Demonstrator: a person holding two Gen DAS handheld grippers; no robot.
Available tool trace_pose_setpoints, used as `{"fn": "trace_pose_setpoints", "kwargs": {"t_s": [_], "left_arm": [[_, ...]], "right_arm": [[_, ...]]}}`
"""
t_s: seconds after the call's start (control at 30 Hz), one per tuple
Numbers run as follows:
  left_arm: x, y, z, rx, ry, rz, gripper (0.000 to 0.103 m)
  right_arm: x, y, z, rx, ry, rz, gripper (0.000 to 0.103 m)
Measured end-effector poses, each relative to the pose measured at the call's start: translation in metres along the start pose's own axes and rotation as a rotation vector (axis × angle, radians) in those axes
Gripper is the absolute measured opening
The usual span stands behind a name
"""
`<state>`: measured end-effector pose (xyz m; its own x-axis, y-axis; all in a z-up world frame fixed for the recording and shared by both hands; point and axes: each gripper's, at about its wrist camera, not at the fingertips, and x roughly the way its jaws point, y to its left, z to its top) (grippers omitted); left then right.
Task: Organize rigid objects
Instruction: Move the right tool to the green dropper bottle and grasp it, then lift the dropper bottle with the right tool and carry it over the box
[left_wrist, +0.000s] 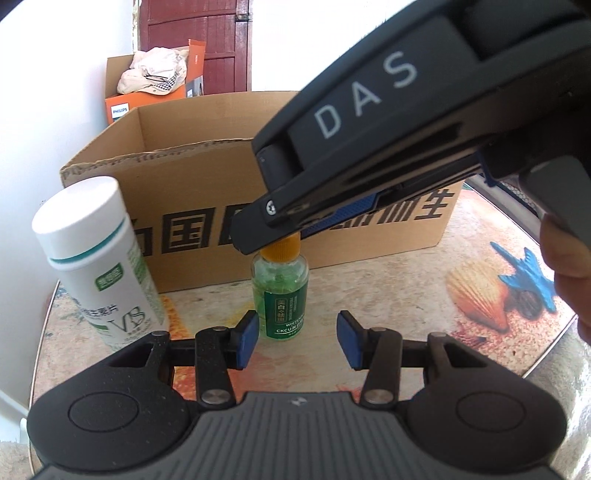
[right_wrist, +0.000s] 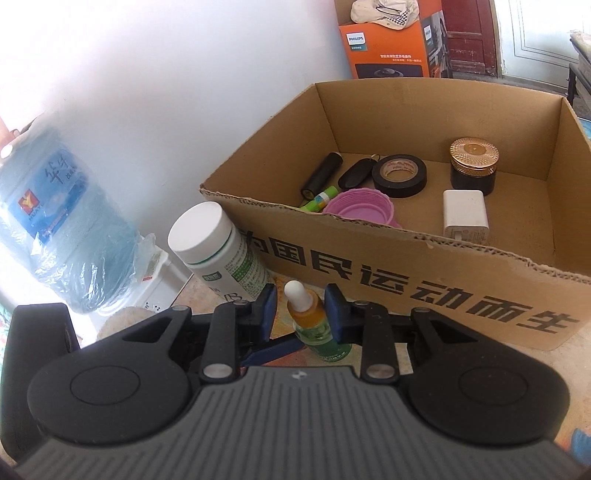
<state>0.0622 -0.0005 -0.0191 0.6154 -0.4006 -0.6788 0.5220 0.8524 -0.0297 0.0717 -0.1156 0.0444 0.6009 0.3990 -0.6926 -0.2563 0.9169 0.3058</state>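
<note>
The cardboard box (right_wrist: 424, 254) holds tape roll (right_wrist: 399, 175), charger (right_wrist: 465, 216) and gold-lidded jar (right_wrist: 474, 162), seen only by the right wrist. Right gripper (right_wrist: 301, 314) jaws bracket the dropper bottle (right_wrist: 314, 325), grip uncertain; left gripper (left_wrist: 297, 338) jaws released.

Home, lived-in room. Round table (left_wrist: 480, 236) with printed seashell-and-starfish cover. Open cardboard box (right_wrist: 406, 258) on table, mixed household bits inside: electrical tape roll (right_wrist: 399, 174), white charger plug (right_wrist: 465, 216), gold-lidded jar (right_wrist: 474, 164), pink lid (right_wrist: 360, 205), glue stick (right_wrist: 319, 199). White vitamin bottle (left_wrist: 98, 258) and small dropper bottle (right_wrist: 314, 317) beside box. Big blue water jug (right_wrist: 62, 236) in plastic wrap by white wall. Orange Philips carton (right_wrist: 384, 40) with cap (right_wrist: 384, 13) on top. Dark red wooden door (left_wrist: 195, 40) behind.
</note>
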Motion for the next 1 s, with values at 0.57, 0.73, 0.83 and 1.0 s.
{"fn": "trace_pose_setpoints", "kwargs": {"t_s": [0.57,0.73,0.83,1.0], "left_arm": [[0.029,-0.015,0.009,0.054,-0.013,0.091,0.033],[0.023,-0.019,0.009,0.069,-0.026,0.095,0.033],[0.011,-0.023,0.011,0.073,-0.043,0.097,0.032],[-0.020,-0.029,0.024,0.089,-0.090,0.126,0.033]], "right_arm": [[0.001,-0.019,0.000,0.022,-0.005,0.005,0.022],[-0.005,-0.017,-0.002,0.018,-0.012,0.005,0.022],[-0.016,-0.012,-0.002,0.012,-0.025,0.010,0.022],[-0.046,0.002,0.003,-0.008,-0.070,0.043,0.022]]}}
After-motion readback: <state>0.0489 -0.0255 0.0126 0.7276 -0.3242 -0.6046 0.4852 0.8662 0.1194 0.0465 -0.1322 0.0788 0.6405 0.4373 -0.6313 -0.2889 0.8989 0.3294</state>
